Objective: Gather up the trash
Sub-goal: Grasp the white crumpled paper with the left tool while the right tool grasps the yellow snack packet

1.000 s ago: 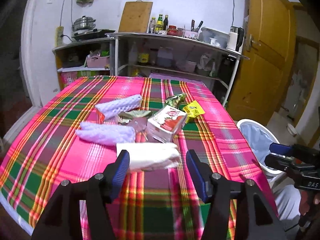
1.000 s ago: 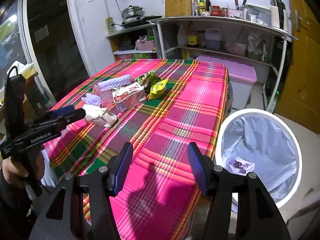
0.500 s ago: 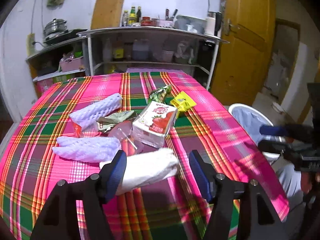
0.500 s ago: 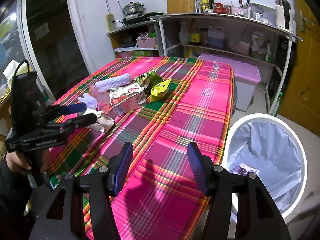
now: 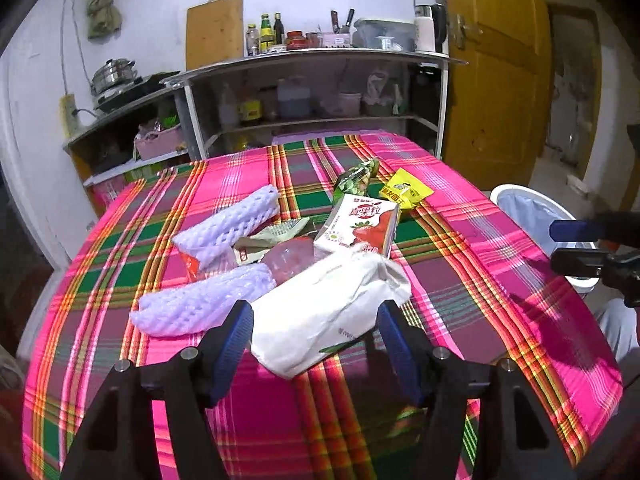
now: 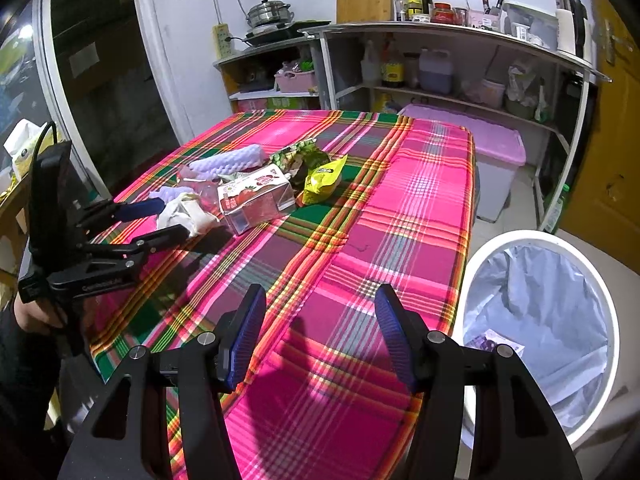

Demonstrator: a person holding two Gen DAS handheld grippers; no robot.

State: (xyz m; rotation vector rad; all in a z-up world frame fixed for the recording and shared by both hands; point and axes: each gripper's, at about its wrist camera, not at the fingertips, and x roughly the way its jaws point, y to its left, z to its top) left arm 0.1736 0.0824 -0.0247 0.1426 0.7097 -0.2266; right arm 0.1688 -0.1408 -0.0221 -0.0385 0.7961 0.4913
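Observation:
A crumpled white paper bag lies at the near end of a trash pile on the pink plaid tablecloth. My left gripper is open, and the bag sits between its blue pads without being pinched. Behind the bag are a strawberry milk carton, two lilac foam nets, a yellow packet and a green wrapper. My right gripper stands open over bare cloth near the table's edge, holding nothing. In the right wrist view my left gripper straddles the bag.
A white bin lined with a bluish bag stands on the floor right of the table, with a small wrapper inside. Metal shelves with bottles and pots line the far wall. A yellow door is to the right.
My left gripper moved forward and rolled, and its jaws widened. The white bag, which lay just ahead of the fingertips, now sits between them. The right gripper hardly moved.

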